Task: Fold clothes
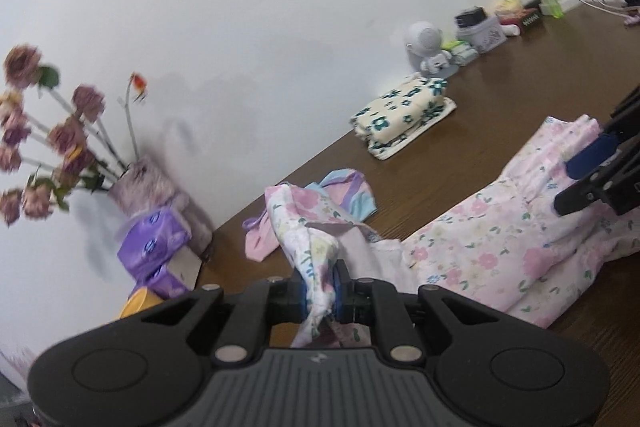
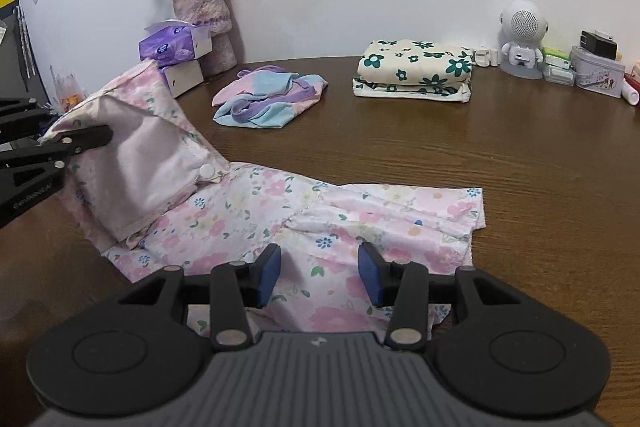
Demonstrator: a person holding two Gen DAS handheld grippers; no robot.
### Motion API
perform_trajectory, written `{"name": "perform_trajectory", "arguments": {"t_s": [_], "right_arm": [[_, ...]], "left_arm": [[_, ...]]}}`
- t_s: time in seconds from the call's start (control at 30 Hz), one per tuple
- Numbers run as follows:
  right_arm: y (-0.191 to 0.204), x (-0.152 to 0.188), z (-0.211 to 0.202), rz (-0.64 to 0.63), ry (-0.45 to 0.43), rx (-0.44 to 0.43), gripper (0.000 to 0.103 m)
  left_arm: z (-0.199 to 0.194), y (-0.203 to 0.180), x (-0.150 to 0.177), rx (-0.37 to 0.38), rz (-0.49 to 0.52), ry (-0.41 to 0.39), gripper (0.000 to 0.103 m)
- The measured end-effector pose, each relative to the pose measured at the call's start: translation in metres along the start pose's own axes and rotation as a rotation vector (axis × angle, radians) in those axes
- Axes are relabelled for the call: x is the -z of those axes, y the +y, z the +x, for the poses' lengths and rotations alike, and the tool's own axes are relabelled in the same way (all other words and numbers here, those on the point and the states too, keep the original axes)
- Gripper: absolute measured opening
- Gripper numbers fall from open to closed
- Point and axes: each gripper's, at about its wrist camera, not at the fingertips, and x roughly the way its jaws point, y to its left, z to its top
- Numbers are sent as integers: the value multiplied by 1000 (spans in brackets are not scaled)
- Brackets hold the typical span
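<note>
Tbl (image 2: 520,155): 3 garments, 2 tongs.

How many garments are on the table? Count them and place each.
3: pink floral garment nearest, one end lifted by the left gripper; crumpled blue-purple garment near the vase; folded green-flowered garment by the wall.

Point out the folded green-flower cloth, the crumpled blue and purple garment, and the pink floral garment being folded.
folded green-flower cloth (image 2: 414,71), right wrist view, on its top layer.
crumpled blue and purple garment (image 2: 269,101), right wrist view, on its bunched middle.
pink floral garment (image 2: 248,223), right wrist view, on the flat part lying on the table.
</note>
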Motion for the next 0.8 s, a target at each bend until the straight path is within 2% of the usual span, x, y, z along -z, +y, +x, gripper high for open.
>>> {"name": "perform_trajectory", "arguments": {"t_s": [0.43,0.8], "right_arm": [[-7,2,-4,40,-3,-25,43],[-12,1,-5,58,-7,-28,43]], "left_arm": [[7,-56,-19,137,106,-44,12],[23,-93,-17,229,164,-16,12]]}}
